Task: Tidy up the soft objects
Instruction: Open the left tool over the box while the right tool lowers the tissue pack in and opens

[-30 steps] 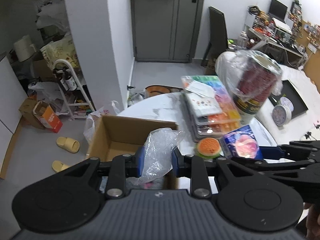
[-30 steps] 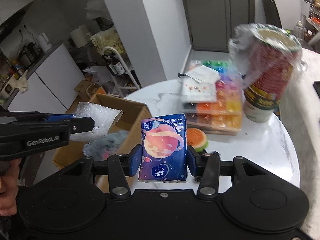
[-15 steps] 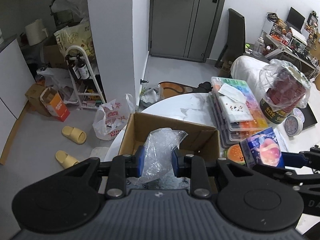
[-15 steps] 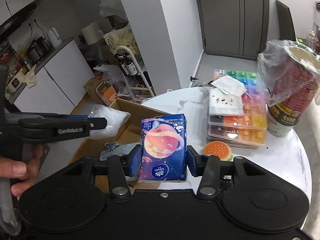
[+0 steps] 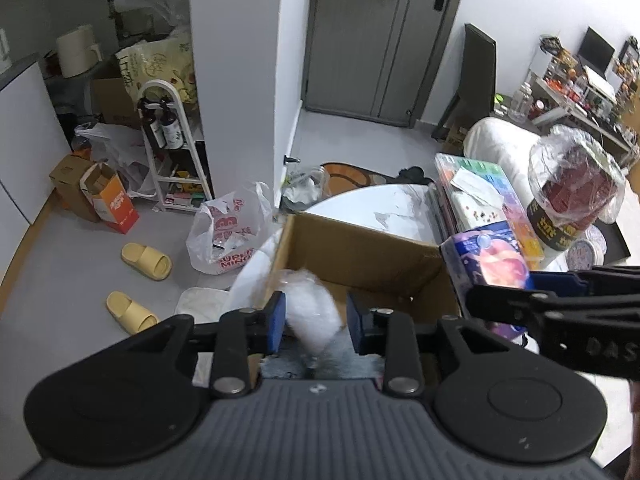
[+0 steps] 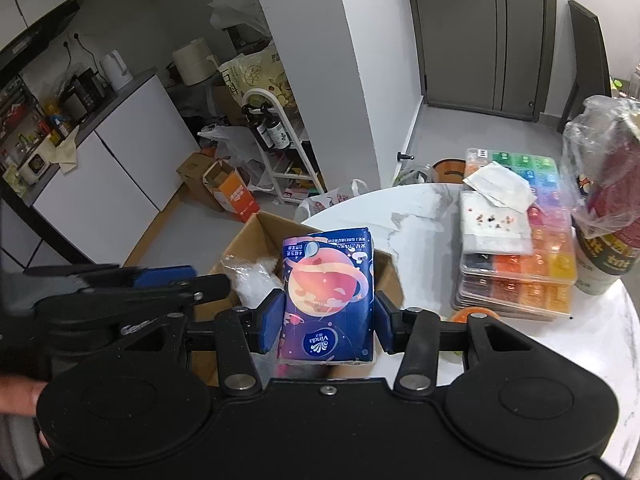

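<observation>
My left gripper [image 5: 314, 322] hangs over the open cardboard box [image 5: 360, 256]. Its jaws stand apart, and the clear plastic bag [image 5: 312, 316], blurred, sits between them without touching the pads, dropping into the box. In the right wrist view the bag [image 6: 252, 284] lies inside the box [image 6: 248, 240]. My right gripper [image 6: 326, 320] is shut on a blue tissue pack [image 6: 328, 296] printed with a pink planet, held above the box's right side. The pack also shows in the left wrist view [image 5: 492, 264]. A grey-blue soft item [image 5: 320, 364] lies on the box floor.
On the round white table [image 6: 420, 208] stand a stack of coloured bead cases [image 6: 520, 248] with paper on top, a plastic-wrapped cup [image 6: 604, 208] and an orange burger-shaped toy [image 6: 474, 314]. On the floor are yellow slippers [image 5: 146, 260], a plastic bag [image 5: 228, 236] and a rack [image 5: 172, 148].
My left gripper has opened and let go of the plastic bag, which falls into the box. Both grippers have moved left, over the box; the right still holds the tissue pack.
</observation>
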Motion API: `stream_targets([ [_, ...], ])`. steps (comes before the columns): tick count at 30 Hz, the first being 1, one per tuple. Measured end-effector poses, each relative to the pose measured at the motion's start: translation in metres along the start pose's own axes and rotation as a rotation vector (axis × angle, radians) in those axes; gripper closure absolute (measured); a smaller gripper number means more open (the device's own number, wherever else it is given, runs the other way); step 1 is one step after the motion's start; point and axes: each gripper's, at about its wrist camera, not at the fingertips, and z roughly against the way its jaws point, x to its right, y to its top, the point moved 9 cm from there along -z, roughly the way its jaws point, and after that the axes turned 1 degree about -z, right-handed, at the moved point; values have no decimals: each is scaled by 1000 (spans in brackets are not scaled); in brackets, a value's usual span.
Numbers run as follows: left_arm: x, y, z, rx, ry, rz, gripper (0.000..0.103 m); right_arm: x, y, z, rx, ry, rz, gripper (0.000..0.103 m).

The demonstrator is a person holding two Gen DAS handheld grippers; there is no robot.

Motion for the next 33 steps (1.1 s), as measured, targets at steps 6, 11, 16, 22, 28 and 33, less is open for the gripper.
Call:
stream_targets([
  [6,-11,1,10,13,5,36,70,-9,3,-11,-13,18,-7,57],
  [11,-15,-2,13,14,10,46,69,-22,11,-16,-3,77,-14,51],
  [16,-19,-6,14,5,17,55,68,-19,13,-14,2,85,-39,40],
  [22,-19,-9,16,8,24,61,65,-2,-1,-2,-6,69,-34,38],
  [28,-10,-10,18,10,30,38,58,21,-17,15,-18,51,-37,37],
  [33,4,-14,24,26,39,1,37,42,-29,27,-31,29,-45,33],
])
